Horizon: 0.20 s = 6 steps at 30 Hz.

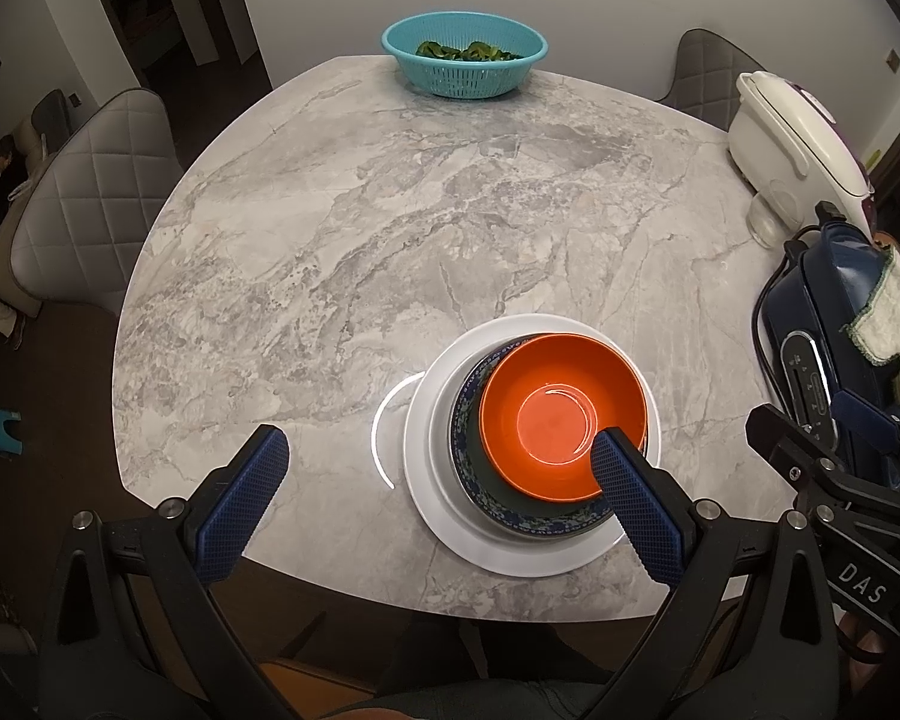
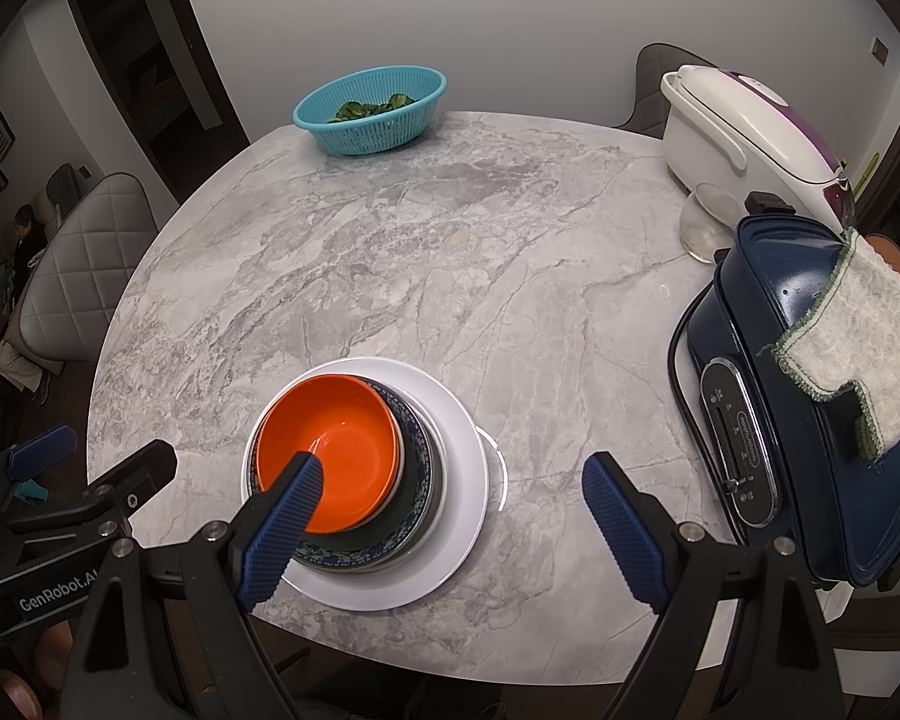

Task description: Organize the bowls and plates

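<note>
Marble fills most of both views: a grey veined table (image 1: 330,228) with a teal colander (image 1: 463,57) of greens at the far edge, and a white rice cooker (image 2: 744,132) and a dark blue appliance (image 2: 804,420) with a cloth (image 2: 858,336) draped over it along my right side.

Near the front edge sits the stack I am working on: an orange bowl (image 1: 561,411) nested in a dark blue patterned dish (image 1: 471,474), which rests on a white plate (image 1: 426,468). From how they lie, I judge the stacking to be largely done; no loose plate or bowl shows elsewhere on the table.

My left gripper (image 1: 441,498) is spread wide and holds nothing. Its right finger overlaps the bowl's near rim in this view, though I cannot tell whether it touches; its left finger hangs over bare marble, well clear of the plate.

My right gripper (image 2: 453,519) is likewise released and empty. Its left finger lies across the bowl's near rim in the picture, and the stack sits to the left of its centre line.

The bowl looks off-centre in the dish, so I judge the next move is either a light nudge to seat it or a clean retreat. Either calls for keeping the fingers clear of the rim, since a snag could tip it.
</note>
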### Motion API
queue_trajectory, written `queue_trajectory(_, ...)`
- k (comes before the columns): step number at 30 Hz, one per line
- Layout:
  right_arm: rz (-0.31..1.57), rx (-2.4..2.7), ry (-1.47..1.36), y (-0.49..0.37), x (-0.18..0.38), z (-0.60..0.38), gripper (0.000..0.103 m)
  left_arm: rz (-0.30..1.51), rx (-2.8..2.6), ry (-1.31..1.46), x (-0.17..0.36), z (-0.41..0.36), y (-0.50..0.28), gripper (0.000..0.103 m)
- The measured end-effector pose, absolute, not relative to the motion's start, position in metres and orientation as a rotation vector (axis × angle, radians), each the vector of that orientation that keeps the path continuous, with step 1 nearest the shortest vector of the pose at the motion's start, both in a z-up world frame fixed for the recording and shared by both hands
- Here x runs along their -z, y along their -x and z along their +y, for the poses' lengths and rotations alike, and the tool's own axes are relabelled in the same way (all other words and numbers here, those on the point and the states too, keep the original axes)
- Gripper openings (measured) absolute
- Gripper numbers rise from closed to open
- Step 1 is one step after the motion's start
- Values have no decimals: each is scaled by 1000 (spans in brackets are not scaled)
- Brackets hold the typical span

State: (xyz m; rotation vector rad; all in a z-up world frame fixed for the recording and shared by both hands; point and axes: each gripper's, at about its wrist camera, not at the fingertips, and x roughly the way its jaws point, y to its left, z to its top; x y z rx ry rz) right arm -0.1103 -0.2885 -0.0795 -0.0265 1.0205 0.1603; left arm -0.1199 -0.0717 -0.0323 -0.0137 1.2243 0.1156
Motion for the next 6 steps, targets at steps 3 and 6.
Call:
queue_trajectory(3, 1021, -161, 26, 111, 80, -288, 90, 1206, -115, 1, 29, -73, 121, 102)
queue_trajectory(6, 1022, -161, 27, 111, 80, -288, 90, 1200, -115, -6, 26, -72, 121, 102)
